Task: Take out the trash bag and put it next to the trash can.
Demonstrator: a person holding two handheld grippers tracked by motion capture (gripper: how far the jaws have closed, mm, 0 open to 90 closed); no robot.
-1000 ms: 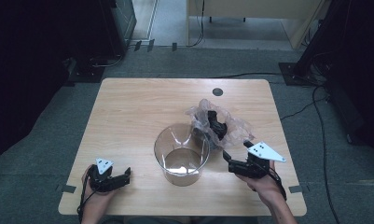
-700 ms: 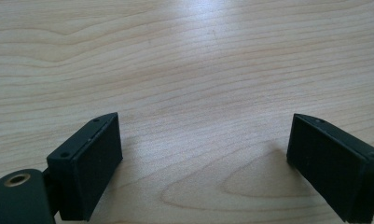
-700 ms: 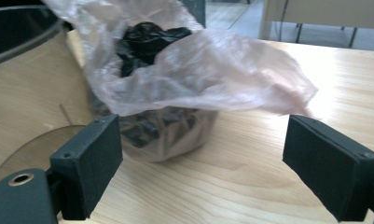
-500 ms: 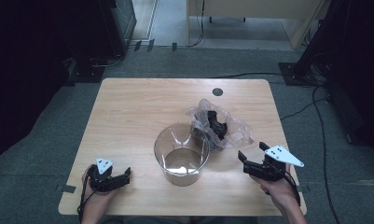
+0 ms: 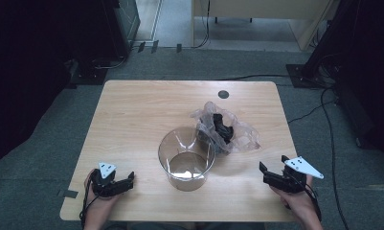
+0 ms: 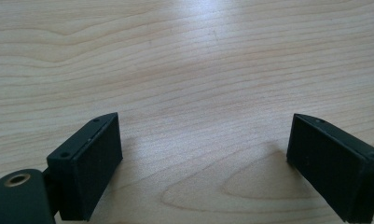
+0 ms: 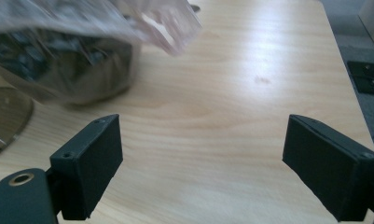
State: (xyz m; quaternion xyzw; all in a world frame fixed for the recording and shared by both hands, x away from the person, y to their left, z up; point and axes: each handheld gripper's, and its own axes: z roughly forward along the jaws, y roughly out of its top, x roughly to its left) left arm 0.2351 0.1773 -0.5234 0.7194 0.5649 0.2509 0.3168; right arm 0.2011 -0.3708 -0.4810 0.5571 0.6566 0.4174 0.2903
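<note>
Since the earlier frames the right gripper (image 5: pixel 272 173) has drawn back from the crinkled plastic bag (image 5: pixel 237 136) toward the near right edge of the table (image 5: pixel 146 110), its jaws spread wide with nothing between them. The left gripper (image 5: pixel 124 182) rests at the near left, jaws likewise apart and empty. The bag, with dark contents inside, lies right of centre, touching the clear glass bowl (image 5: pixel 186 158) just to its left. The bowl looks empty, so any emptying of the bag into it seems not yet done.
</note>
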